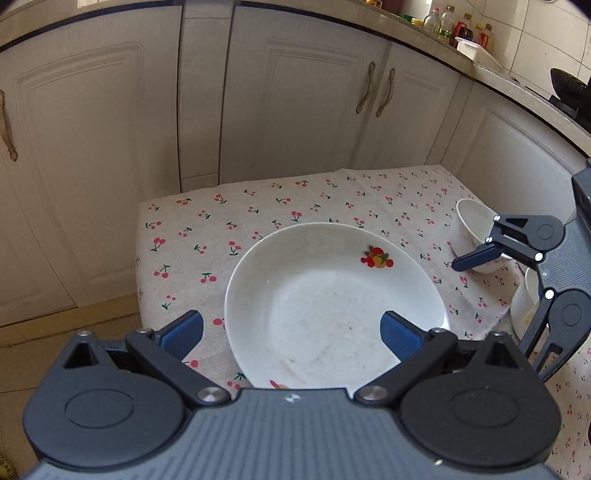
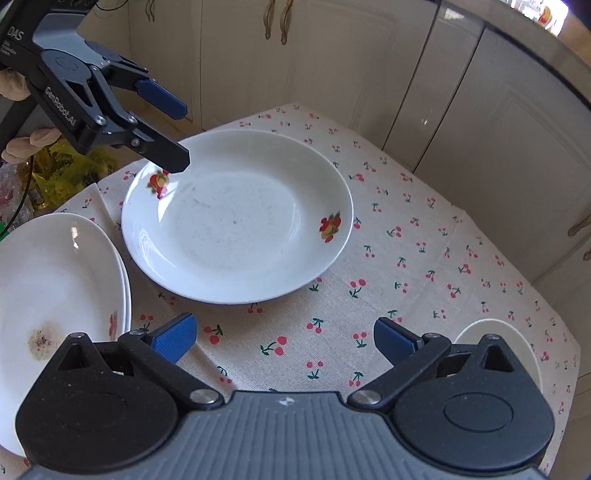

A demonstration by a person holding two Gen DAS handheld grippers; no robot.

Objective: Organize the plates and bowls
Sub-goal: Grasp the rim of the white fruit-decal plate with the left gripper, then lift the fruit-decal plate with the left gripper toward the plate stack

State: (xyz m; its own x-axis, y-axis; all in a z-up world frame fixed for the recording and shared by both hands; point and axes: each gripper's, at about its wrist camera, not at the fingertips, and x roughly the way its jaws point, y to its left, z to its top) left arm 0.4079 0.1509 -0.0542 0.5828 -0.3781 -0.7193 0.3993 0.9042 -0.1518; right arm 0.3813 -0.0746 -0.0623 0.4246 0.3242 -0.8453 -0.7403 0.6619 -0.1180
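A white plate with fruit prints [image 1: 332,306] [image 2: 236,218] lies on the cherry-print tablecloth [image 1: 229,221] [image 2: 406,258]. My left gripper [image 1: 291,332] [image 2: 179,131] is open and empty, hovering above the plate's near rim. My right gripper [image 2: 284,338] is open and empty above the cloth in front of the plate; it shows at the right of the left wrist view [image 1: 480,258]. A stack of white plates [image 2: 55,295], the top one stained, sits left. A white bowl [image 1: 476,225] stands behind the right gripper's fingers; another bowl [image 2: 517,347] [image 1: 524,302] is partly hidden.
White kitchen cabinets [image 1: 295,110] stand close behind the small table. A counter with bottles [image 1: 454,29] and a dark pan [image 1: 569,85] runs along the top right. Yellow bags [image 2: 62,170] lie beyond the table's left side.
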